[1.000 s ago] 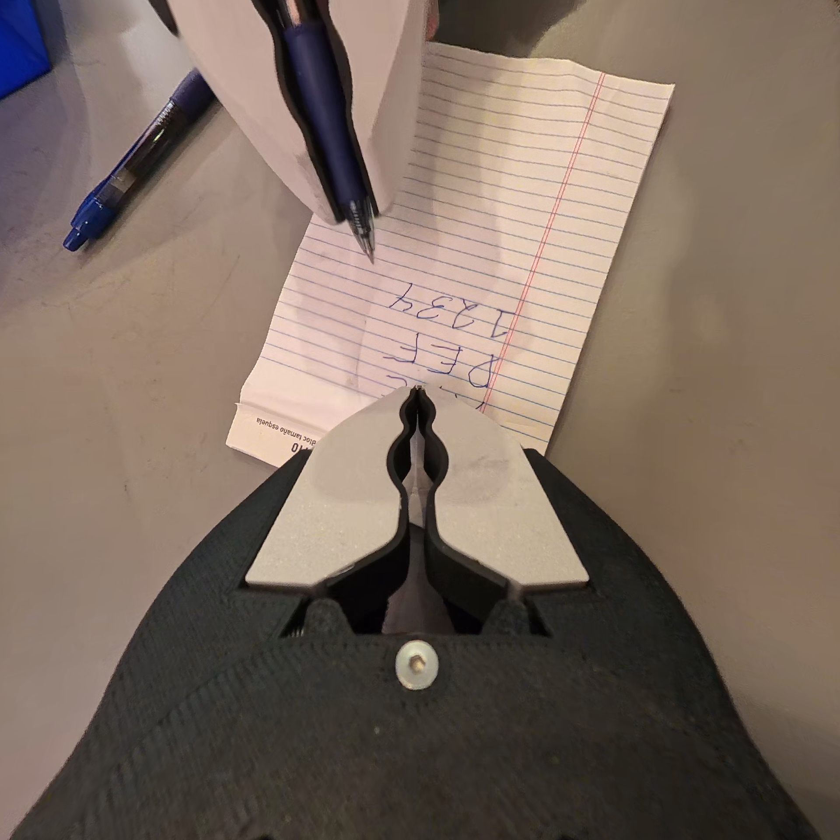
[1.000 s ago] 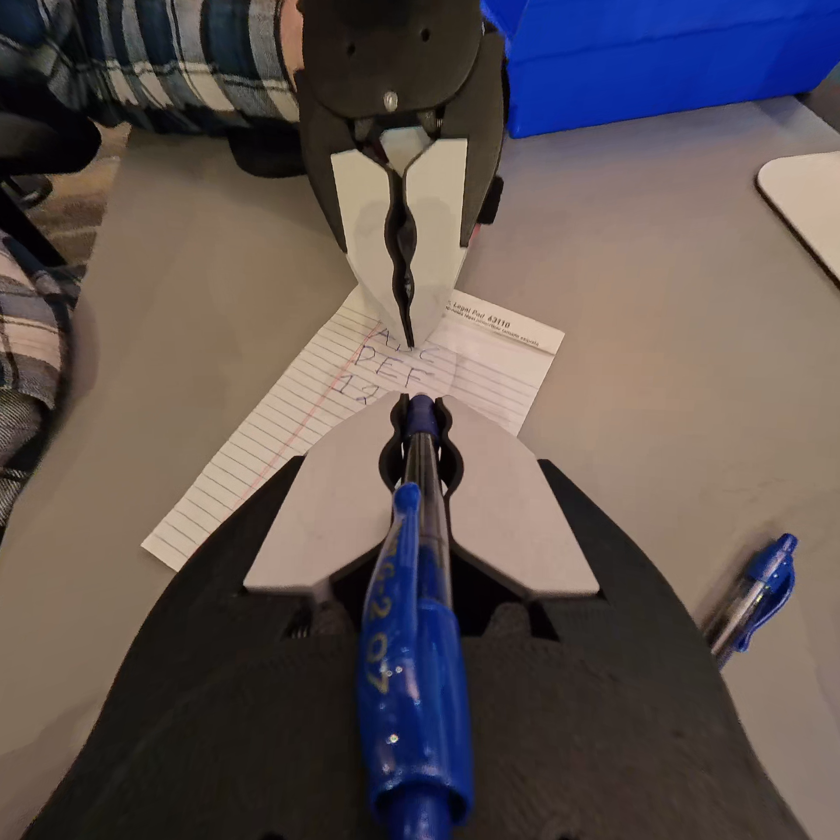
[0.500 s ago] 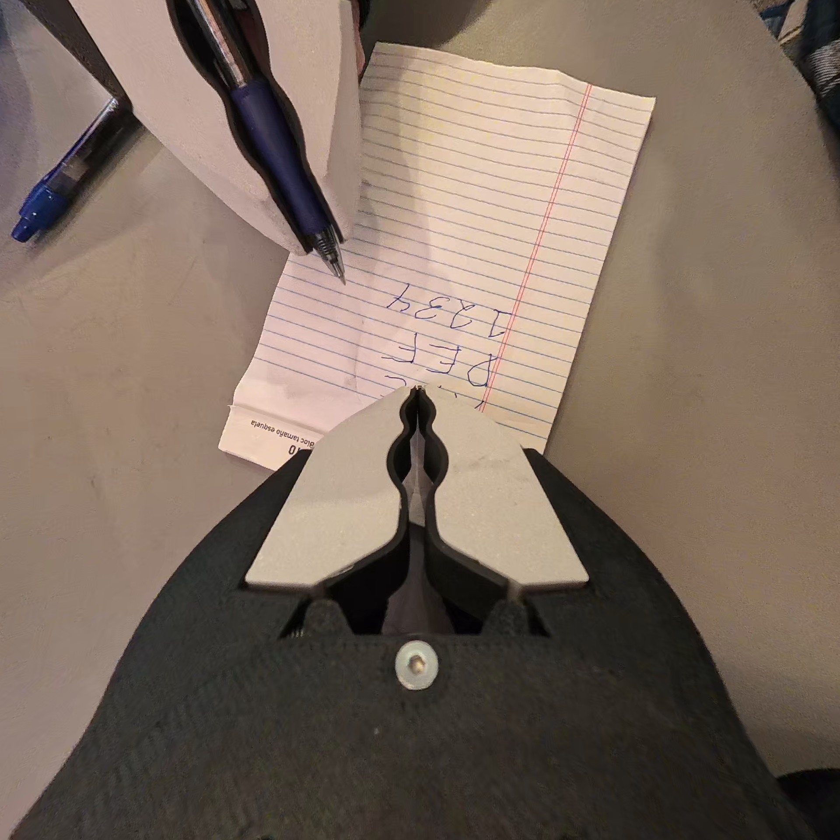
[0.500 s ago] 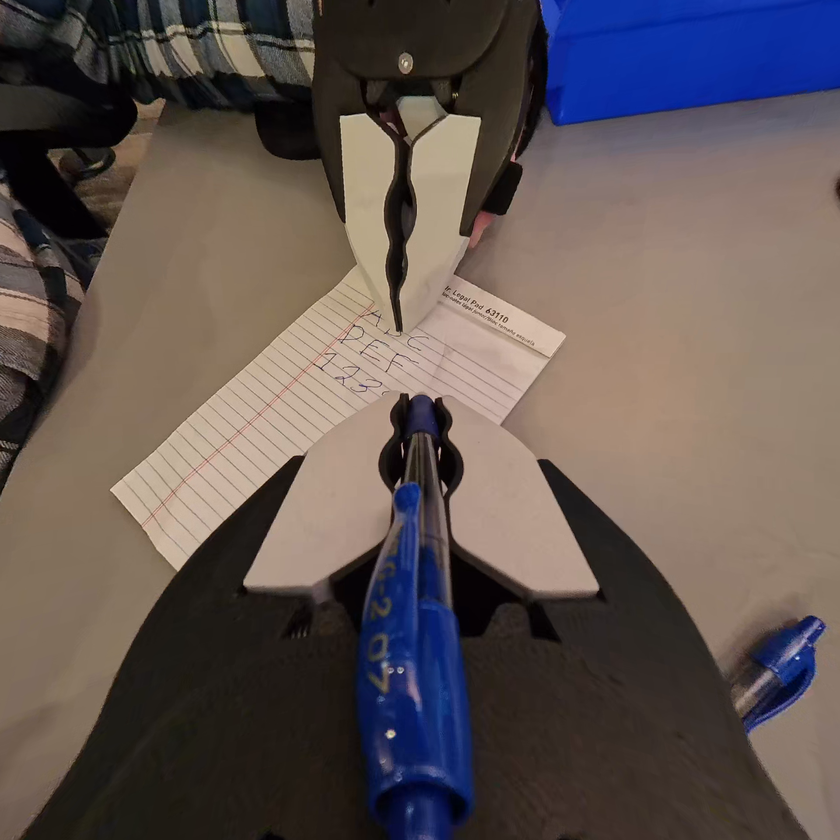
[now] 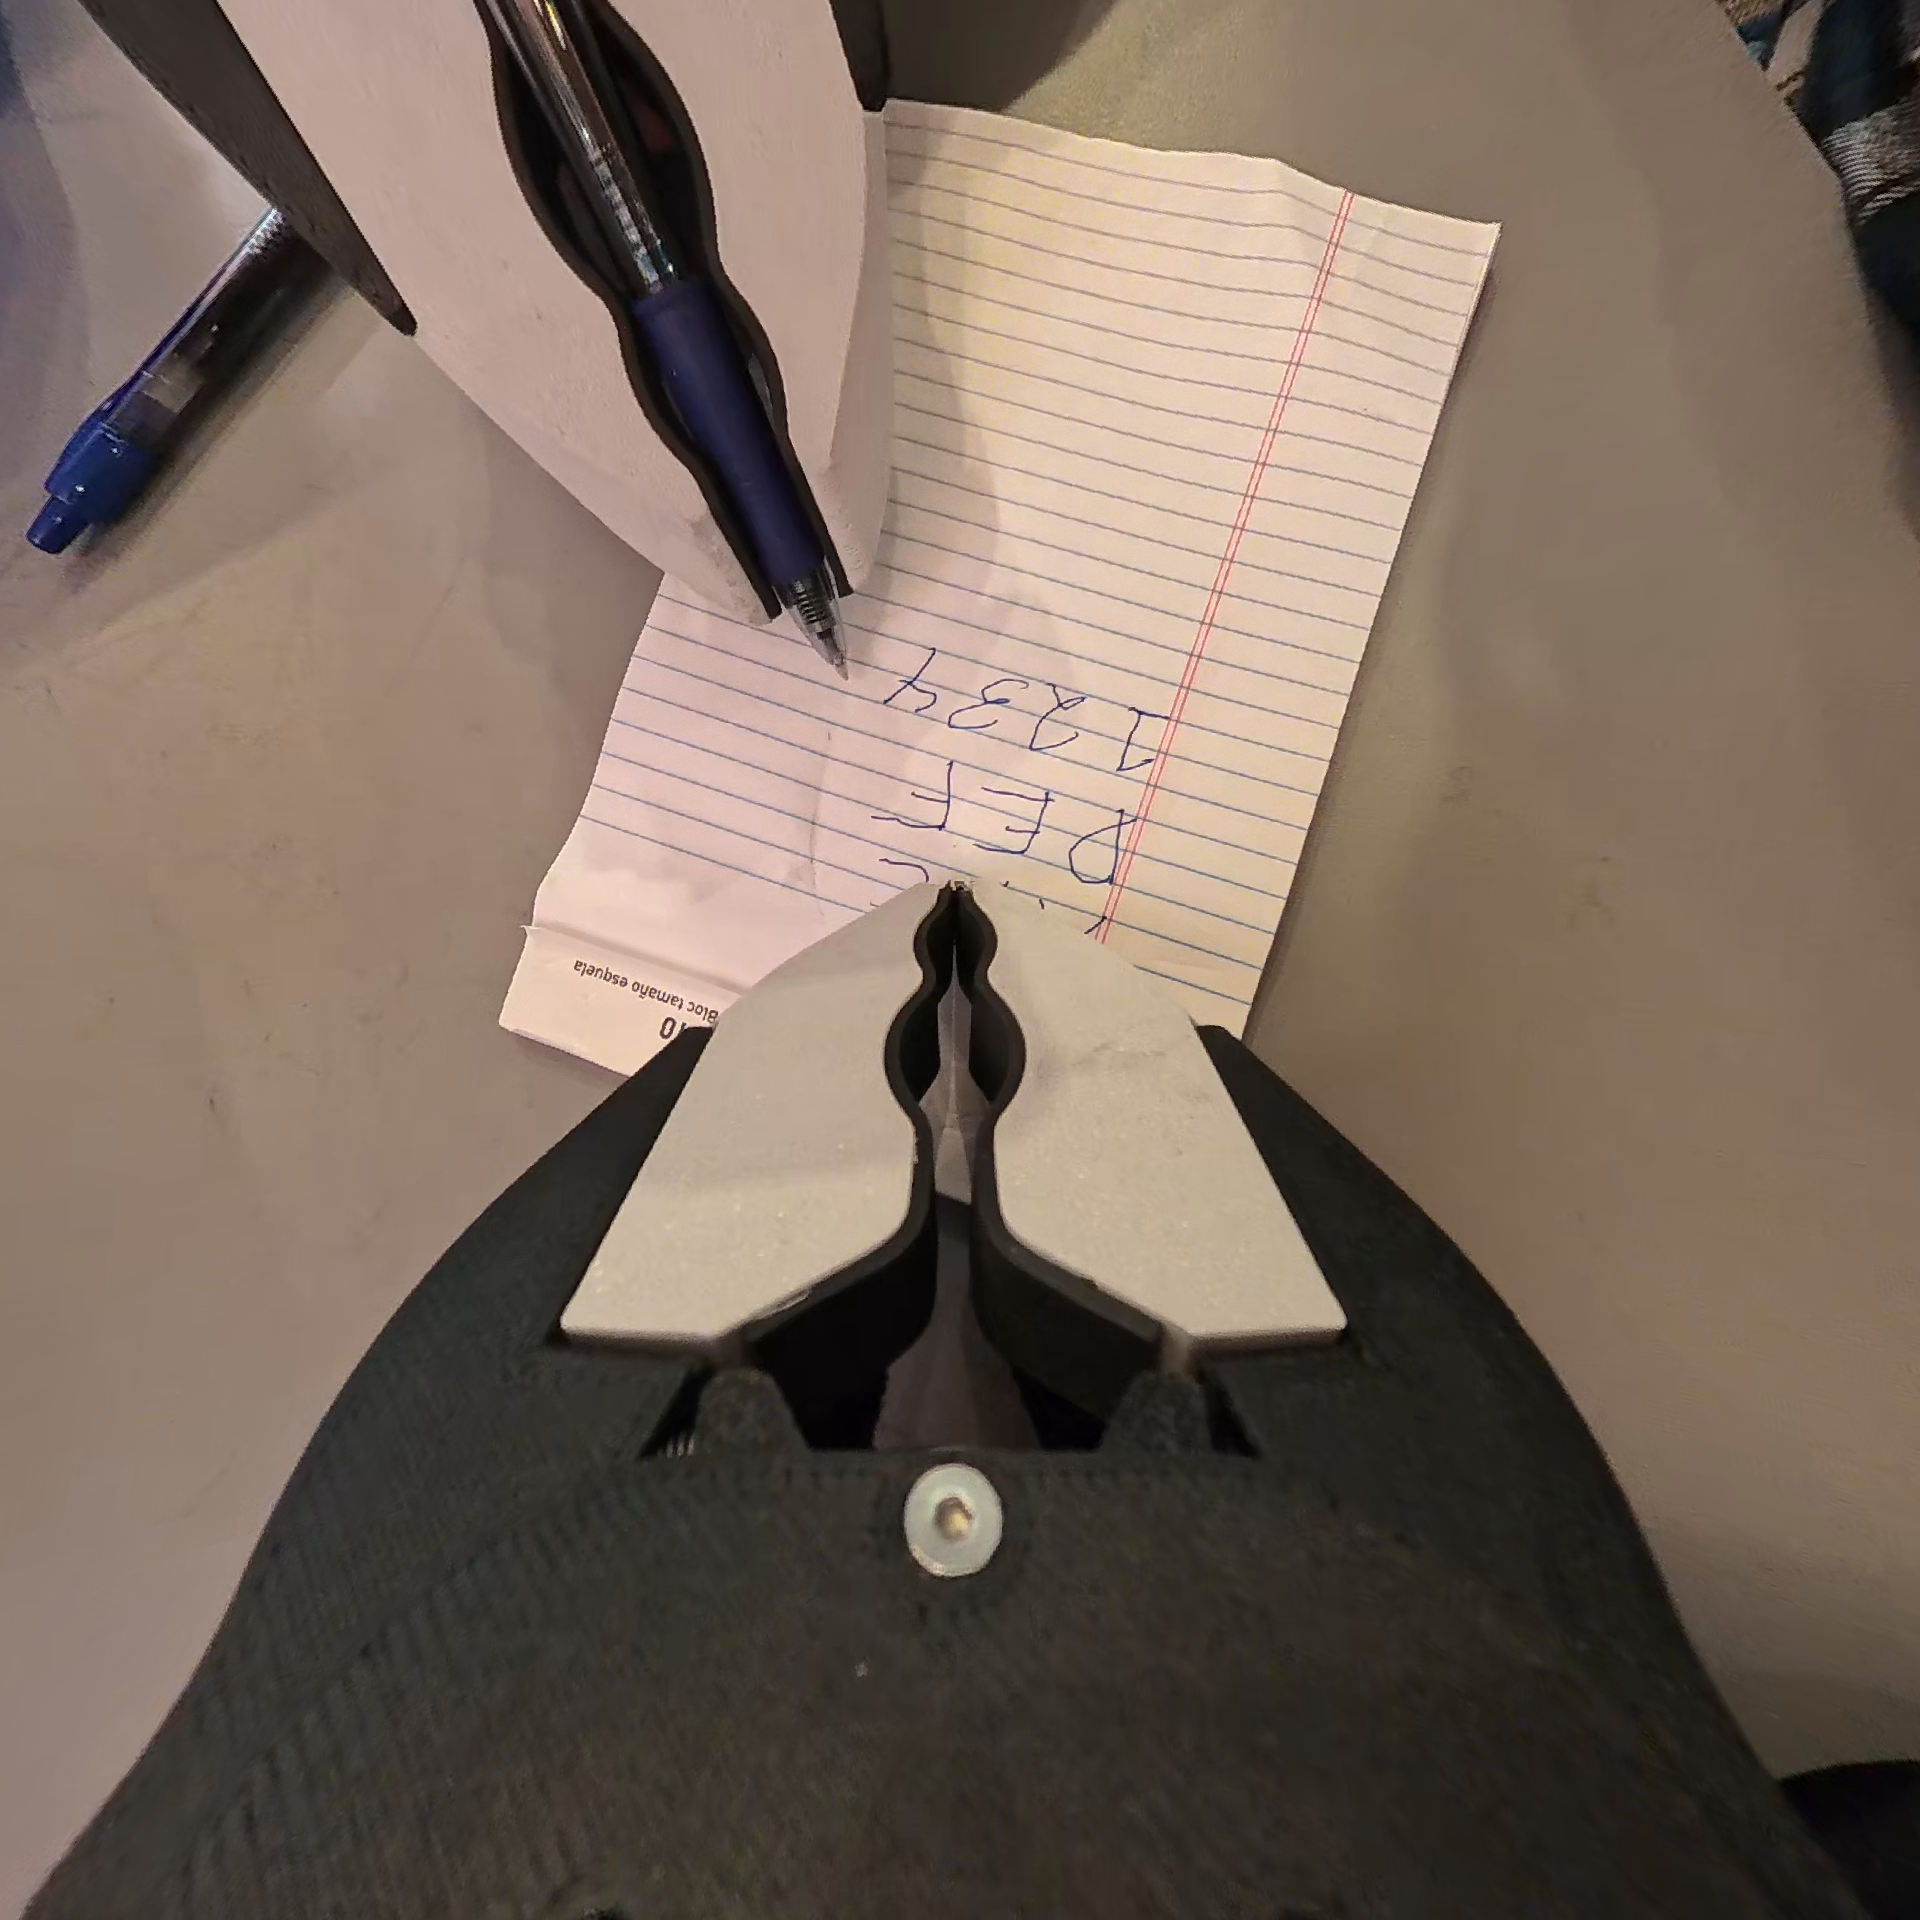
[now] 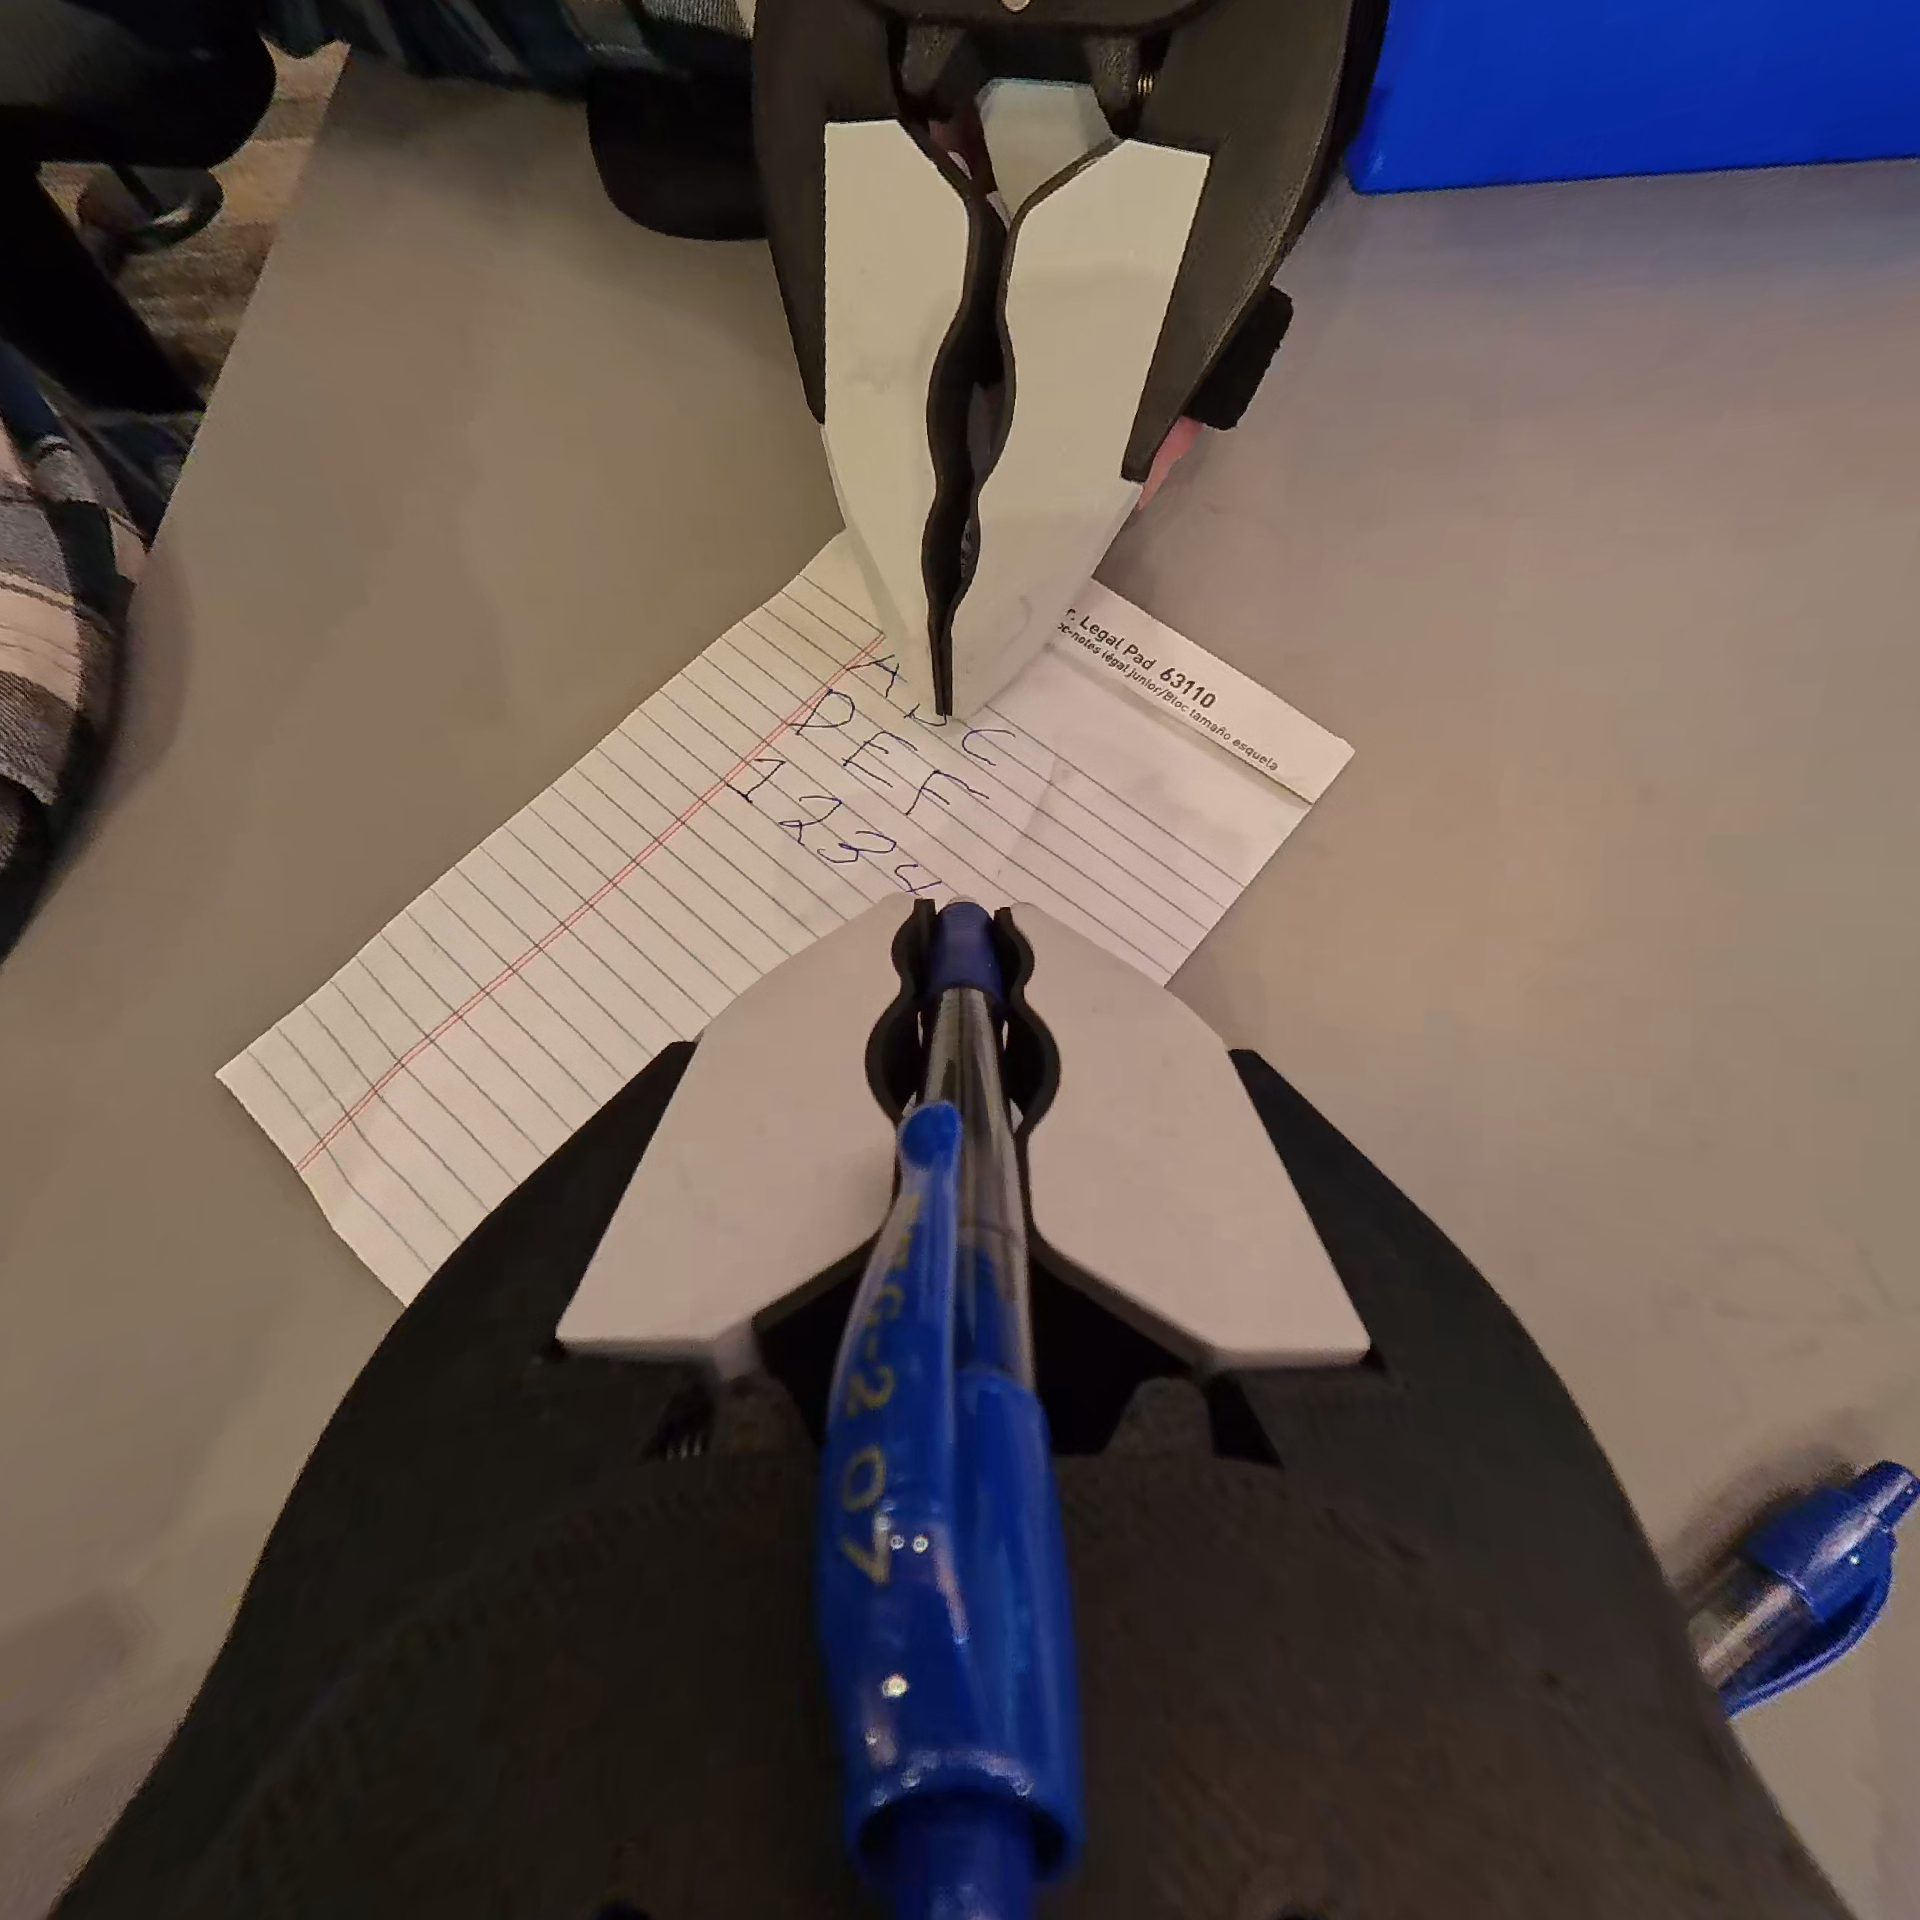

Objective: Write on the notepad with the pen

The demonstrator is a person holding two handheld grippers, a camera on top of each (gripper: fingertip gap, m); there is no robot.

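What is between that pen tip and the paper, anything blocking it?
Nothing visible. The pen, clamped in the right gripper, points its tip at bare lined notepad beside the handwriting. The left gripper, shut, presses the sheet's near end, clear of the tip.

A plain grey table point(image 6: 1558, 623) fills most of both views, matte, with faint scuffs and soft shadows. Its far edge runs diagonally through the upper left of the right wrist view. Beyond that edge, patterned carpet point(image 6: 223, 234) shows in the upper left, with dark chair legs point(image 6: 73, 270) standing on it. A blue bin point(image 6: 1662, 83) sits on the table in the upper right corner of the same view. Plaid cloth point(image 6: 52, 582) shows at the left edge there, and a bit of plaid point(image 5: 1860, 125) in the upper right corner of the left wrist view. The light is warm and dim.
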